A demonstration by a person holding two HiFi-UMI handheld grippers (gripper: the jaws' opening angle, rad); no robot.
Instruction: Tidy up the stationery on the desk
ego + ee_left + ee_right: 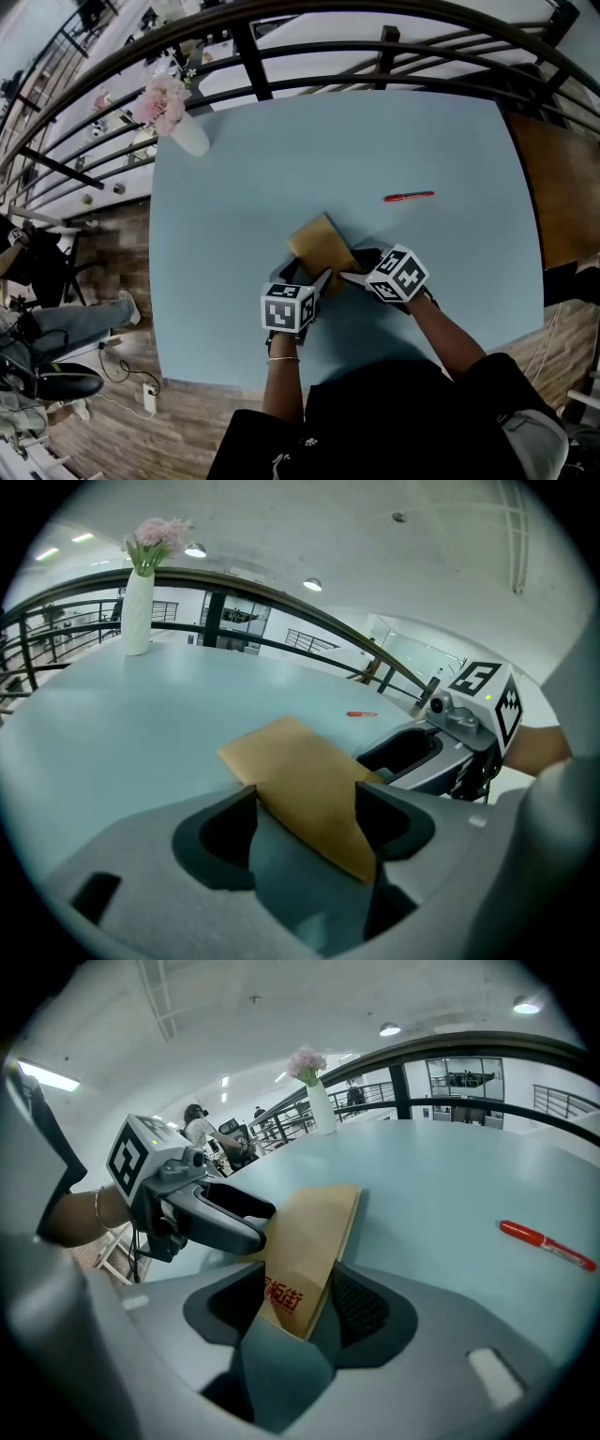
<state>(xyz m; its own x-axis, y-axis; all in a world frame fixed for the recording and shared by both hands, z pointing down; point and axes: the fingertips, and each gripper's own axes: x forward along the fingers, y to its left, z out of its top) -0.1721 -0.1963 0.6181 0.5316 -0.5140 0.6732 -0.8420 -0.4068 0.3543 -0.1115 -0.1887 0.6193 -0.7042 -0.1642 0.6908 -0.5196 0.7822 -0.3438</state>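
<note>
Left tool [305, 797] and right tool [298, 1277] unclenched, straddling brown envelope [314, 1227] (red Chinese characters, partly hidden); red pen [409, 196] beyond on surface [234, 187].

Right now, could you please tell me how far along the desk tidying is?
Nothing looks put away yet. In hand: the bag sits between the jaws of the left tool and the right tool; the right's stand wide, the left's grip is unclear. Left to do: the pen lies loose on the table.

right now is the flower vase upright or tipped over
Upright: the white vase stands on its base on the desk, pink flowers pointing up.
</note>
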